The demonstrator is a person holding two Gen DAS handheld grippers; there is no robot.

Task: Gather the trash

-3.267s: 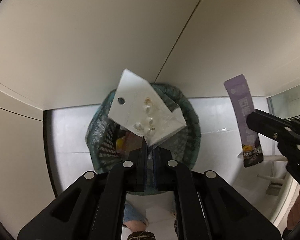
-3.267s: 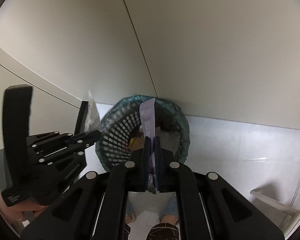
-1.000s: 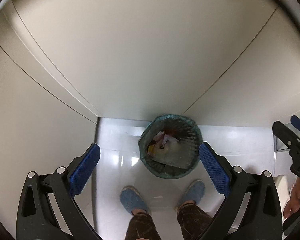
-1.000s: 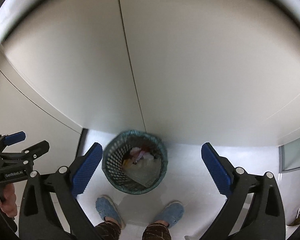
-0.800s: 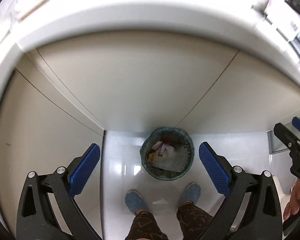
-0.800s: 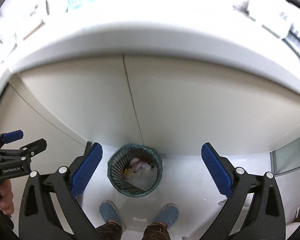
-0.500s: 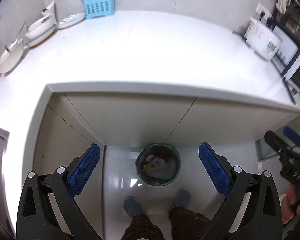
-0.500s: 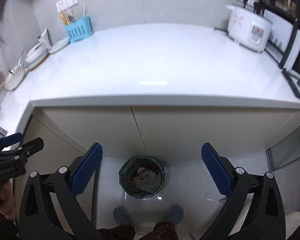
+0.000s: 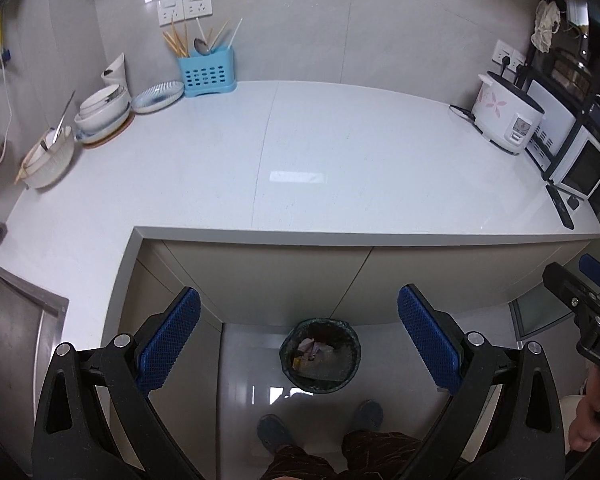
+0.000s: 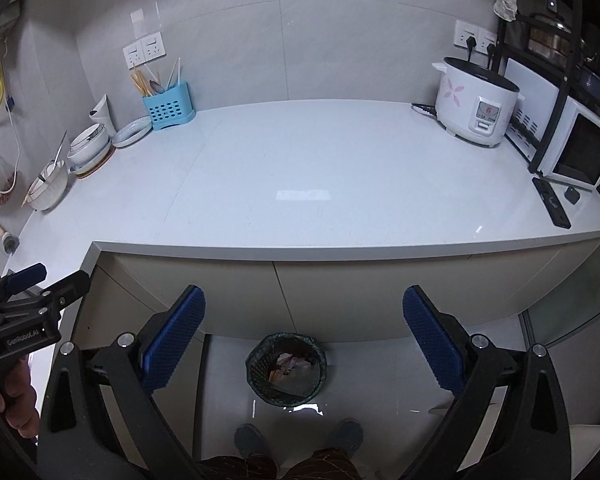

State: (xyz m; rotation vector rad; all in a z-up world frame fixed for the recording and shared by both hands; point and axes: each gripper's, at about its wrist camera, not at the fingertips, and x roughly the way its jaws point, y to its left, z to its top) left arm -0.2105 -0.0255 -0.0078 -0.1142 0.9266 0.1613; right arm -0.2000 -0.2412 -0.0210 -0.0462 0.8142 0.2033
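Blue ribbed pads seen on left gripper (image 9: 299,338) and right gripper (image 10: 303,338), both spread wide, nothing gripped; round mesh bin (image 9: 321,355), crumpled wrappers inside, lower centre.

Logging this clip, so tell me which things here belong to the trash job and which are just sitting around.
Job: trash basket with wrappers inside; left gripper and right gripper, both open, empty.

Lying about: rice cooker, blue utensil holder, bowls, microwave.

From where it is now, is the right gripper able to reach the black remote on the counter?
Probably yes. The right gripper is open and empty, and nothing stands between it and the remote near the counter edge.
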